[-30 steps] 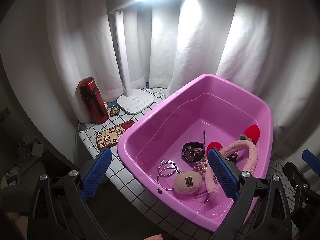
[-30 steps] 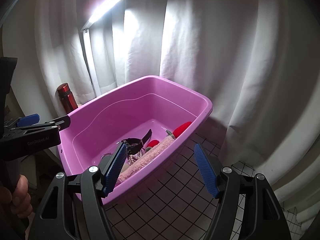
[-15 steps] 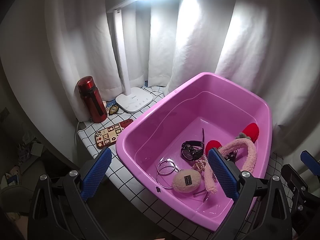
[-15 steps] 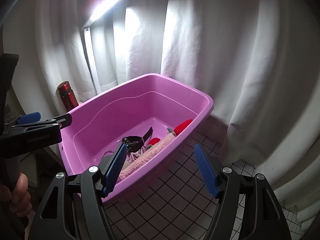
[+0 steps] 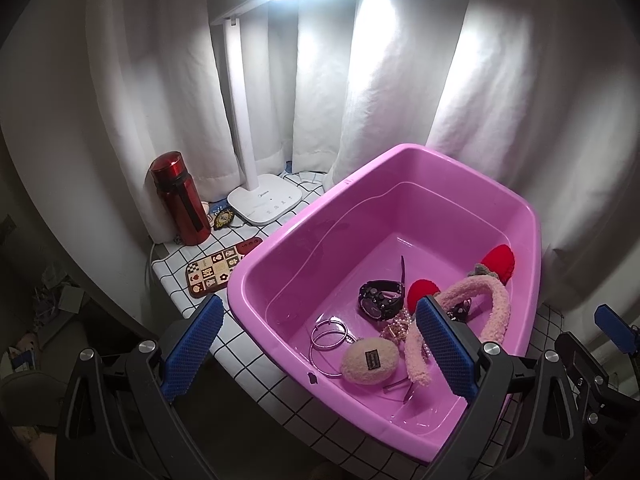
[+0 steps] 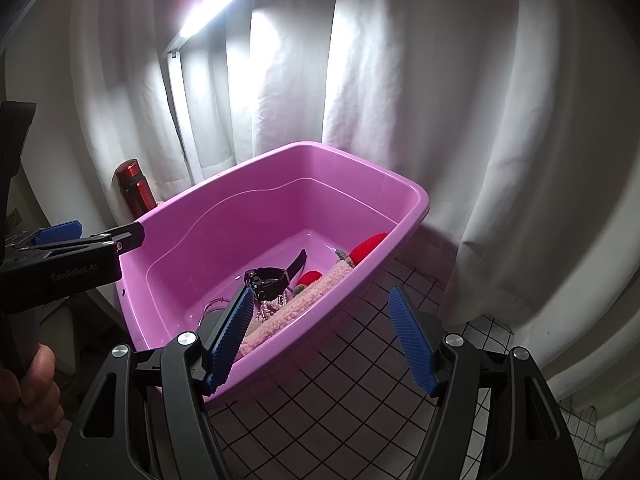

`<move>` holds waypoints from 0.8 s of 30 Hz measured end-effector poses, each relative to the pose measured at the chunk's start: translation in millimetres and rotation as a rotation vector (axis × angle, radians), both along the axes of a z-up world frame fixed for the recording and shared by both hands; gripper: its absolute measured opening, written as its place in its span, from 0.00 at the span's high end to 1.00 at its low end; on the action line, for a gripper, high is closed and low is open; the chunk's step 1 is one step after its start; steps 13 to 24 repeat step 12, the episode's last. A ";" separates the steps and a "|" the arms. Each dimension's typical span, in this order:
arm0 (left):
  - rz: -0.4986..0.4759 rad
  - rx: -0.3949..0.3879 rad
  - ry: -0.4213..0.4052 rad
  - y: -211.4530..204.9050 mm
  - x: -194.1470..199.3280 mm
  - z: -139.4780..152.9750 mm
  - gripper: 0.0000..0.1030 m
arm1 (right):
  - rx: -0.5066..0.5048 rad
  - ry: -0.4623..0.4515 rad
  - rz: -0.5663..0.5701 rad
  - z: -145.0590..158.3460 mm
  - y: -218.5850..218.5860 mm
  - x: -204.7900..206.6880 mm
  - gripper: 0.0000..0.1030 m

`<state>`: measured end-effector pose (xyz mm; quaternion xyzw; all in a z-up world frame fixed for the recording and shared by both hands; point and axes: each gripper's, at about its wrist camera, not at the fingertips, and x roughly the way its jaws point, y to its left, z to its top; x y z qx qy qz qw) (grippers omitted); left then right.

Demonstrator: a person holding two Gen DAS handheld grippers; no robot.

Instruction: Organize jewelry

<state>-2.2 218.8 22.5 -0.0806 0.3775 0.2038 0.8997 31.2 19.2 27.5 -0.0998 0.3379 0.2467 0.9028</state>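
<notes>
A pink plastic tub (image 5: 280, 240) (image 6: 416, 200) stands on a white checked tabletop. In it lie a black watch (image 5: 380, 300) (image 6: 268, 276), silver bangles (image 5: 330, 334), a beige fluffy clip (image 5: 370, 360), a bead necklace (image 5: 398, 326), a fluffy pink headband (image 5: 496, 308) (image 6: 304, 296) and red fluffy pieces (image 5: 498, 260) (image 6: 368, 246). My left gripper (image 5: 316, 354) is open and empty, above the tub's near left corner. My right gripper (image 6: 322, 338) is open and empty, over the tub's near right rim.
A red bottle (image 5: 180, 200) (image 6: 134, 188), a white desk lamp (image 5: 264, 204), a small patterned case (image 5: 218, 270) and a small ornate trinket (image 5: 223, 218) sit left of the tub. White curtains hang close behind. The table edge (image 5: 192, 312) drops off at left.
Both grippers have drifted slightly; the tub sits a little lower and nearer in the views. Nothing was grasped or moved.
</notes>
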 end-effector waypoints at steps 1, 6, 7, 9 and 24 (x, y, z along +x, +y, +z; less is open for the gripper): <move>-0.003 0.002 -0.001 -0.4 0.0 0.1 0.08 | 0.000 0.001 0.001 -0.1 -0.1 -0.1 0.35; 0.003 0.003 0.002 -0.6 0.1 0.1 0.08 | 0.001 0.002 0.001 -1.1 -0.7 -0.3 0.35; 0.005 0.001 0.002 -0.5 0.0 -0.2 0.08 | 0.001 0.002 0.000 -1.4 -0.8 -0.6 0.35; 0.005 -0.007 0.004 0.2 -0.1 -1.2 0.08 | 0.002 0.001 0.001 -1.5 -0.8 -1.0 0.35; 0.007 -0.009 0.005 0.7 -0.2 -1.5 0.08 | 0.002 0.002 0.001 -1.8 -0.8 -0.8 0.35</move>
